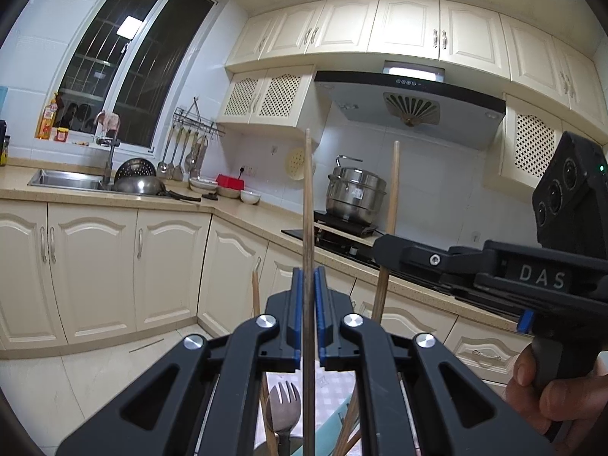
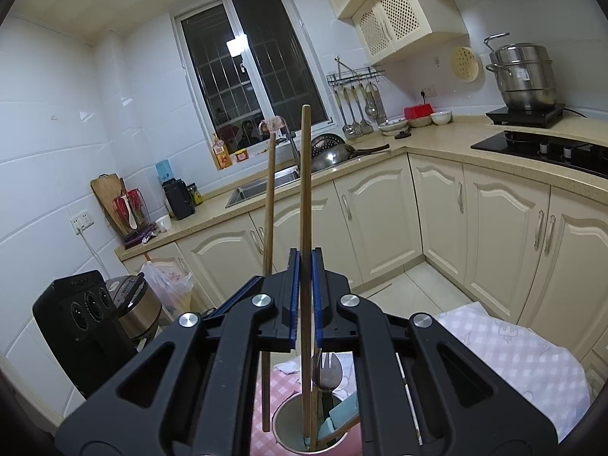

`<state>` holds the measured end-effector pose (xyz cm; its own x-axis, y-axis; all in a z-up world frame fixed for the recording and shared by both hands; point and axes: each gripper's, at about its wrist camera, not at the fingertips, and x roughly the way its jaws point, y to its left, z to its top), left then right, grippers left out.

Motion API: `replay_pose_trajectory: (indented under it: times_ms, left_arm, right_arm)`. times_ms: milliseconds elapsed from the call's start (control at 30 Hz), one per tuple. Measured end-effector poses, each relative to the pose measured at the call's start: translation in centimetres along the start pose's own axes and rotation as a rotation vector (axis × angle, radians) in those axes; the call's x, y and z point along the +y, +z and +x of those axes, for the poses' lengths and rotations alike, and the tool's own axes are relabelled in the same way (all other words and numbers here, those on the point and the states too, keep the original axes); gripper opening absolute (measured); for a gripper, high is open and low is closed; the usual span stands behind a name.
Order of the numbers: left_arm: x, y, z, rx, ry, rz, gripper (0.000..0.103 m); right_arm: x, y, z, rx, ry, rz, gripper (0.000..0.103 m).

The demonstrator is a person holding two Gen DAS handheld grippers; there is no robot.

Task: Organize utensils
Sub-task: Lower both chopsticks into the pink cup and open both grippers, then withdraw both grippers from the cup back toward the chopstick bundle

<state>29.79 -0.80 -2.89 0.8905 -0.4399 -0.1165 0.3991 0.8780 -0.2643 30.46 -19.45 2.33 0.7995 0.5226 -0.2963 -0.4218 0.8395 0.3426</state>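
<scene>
Lowering chopsticks | each hand-held gripper [image 1: 308, 304] [image 2: 303, 288] pinching one chopstick [image 1: 307, 209] [image 2: 305, 190] upright | holder [image 2: 283, 423] at 6 o'clock already has a fork [image 2: 326, 370]; both chopsticks not yet released.

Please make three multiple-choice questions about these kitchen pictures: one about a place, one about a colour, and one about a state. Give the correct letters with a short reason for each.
1. Where does the steel pot stand?
A. in the sink
B. on the cooker
C. on the floor

2. What colour is the cloth under the utensil cup?
A. pink check
B. plain green
C. black

3. What is the right gripper doing?
A. standing open and empty
B. gripping a fork
C. shut on a chopstick

Answers: 1 B, the pot sits on a black cooker on the counter. 2 A, pale pink squares show around the cup. 3 C, the blue pads press on the upright stick, whose lower end is in the cup.
</scene>
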Motion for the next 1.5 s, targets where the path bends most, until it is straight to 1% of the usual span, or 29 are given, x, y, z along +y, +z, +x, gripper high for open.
replay_pose_trajectory:
  times_ms: [167,267,300,367,400,433,467,533,567,600,633,667,700,833,1000,1200,1500]
  left_arm:
    - [0.6,-1.1,0.4,0.021,-0.001,-0.003,0.006]
    - [1.0,-1.7,0.5,0.037,0.009,0.001,0.007]
    - [1.1,-1.9,0.5,0.047,0.009,0.001,0.009]
    - [1.4,-2.1,0.2,0.057,0.021,-0.001,0.019]
    - [1.6,-2.2,-0.2,0.054,0.031,-0.004,0.029]
    - [1.8,-2.2,-0.6,0.050,0.036,-0.008,0.037]
    - [1.9,-2.1,-0.8,0.049,0.038,-0.010,0.041]
    - [2.1,-1.9,-1.6,0.041,0.057,-0.011,0.066]
    - [2.1,-1.8,-2.1,0.031,0.070,-0.010,0.070]
    - [2.1,-1.6,-2.5,0.026,0.074,-0.008,0.078]
    - [2.1,-1.4,-2.9,0.025,0.077,-0.003,0.086]
    - [1.9,-1.2,-3.2,0.025,0.084,0.003,0.090]
    - [1.7,-1.0,-3.7,0.024,0.097,0.011,0.093]
    - [1.1,-0.2,-5.0,0.037,0.144,0.039,0.097]
    - [0.4,0.6,-6.3,0.066,0.203,0.073,0.098]
    - [-0.6,0.9,-7.7,0.094,0.221,0.104,0.098]
    - [-2.1,-0.2,-8.8,0.144,0.202,0.131,0.098]
  right_arm:
    - [-0.2,-0.8,0.7,0.021,-0.005,0.010,0.007]
    - [-0.3,-1.5,1.2,0.054,0.001,0.018,0.007]
    - [-0.5,-1.8,1.4,0.069,0.007,0.025,0.008]
    - [-0.9,-2.3,1.6,0.096,0.008,0.044,0.012]
    - [-1.1,-2.4,1.5,0.101,0.002,0.055,0.030]
    - [-1.4,-2.5,1.3,0.101,-0.004,0.068,0.068]
    - [-1.7,-2.6,0.9,0.094,-0.012,0.083,0.079]
    - [-1.9,-2.5,-0.1,0.061,-0.031,0.093,0.080]
    - [-2.1,-2.3,-0.6,0.058,-0.034,0.095,0.080]
    - [-2.3,-2.2,-0.8,0.057,-0.036,0.100,0.084]
    - [-2.5,-2.0,-1.2,0.054,-0.044,0.107,0.093]
    - [-2.8,-1.9,-1.6,0.047,-0.054,0.114,0.096]
    - [-3.0,-1.8,-1.9,0.043,-0.063,0.119,0.097]
    - [-4.3,-1.9,-3.0,0.044,-0.104,0.162,0.097]
    - [-5.3,-2.3,-4.2,0.050,-0.124,0.180,0.097]
    - [-6.1,-2.9,-5.7,0.065,-0.144,0.188,0.097]
    - [-7.1,-4.3,-7.9,0.108,-0.192,0.203,0.097]
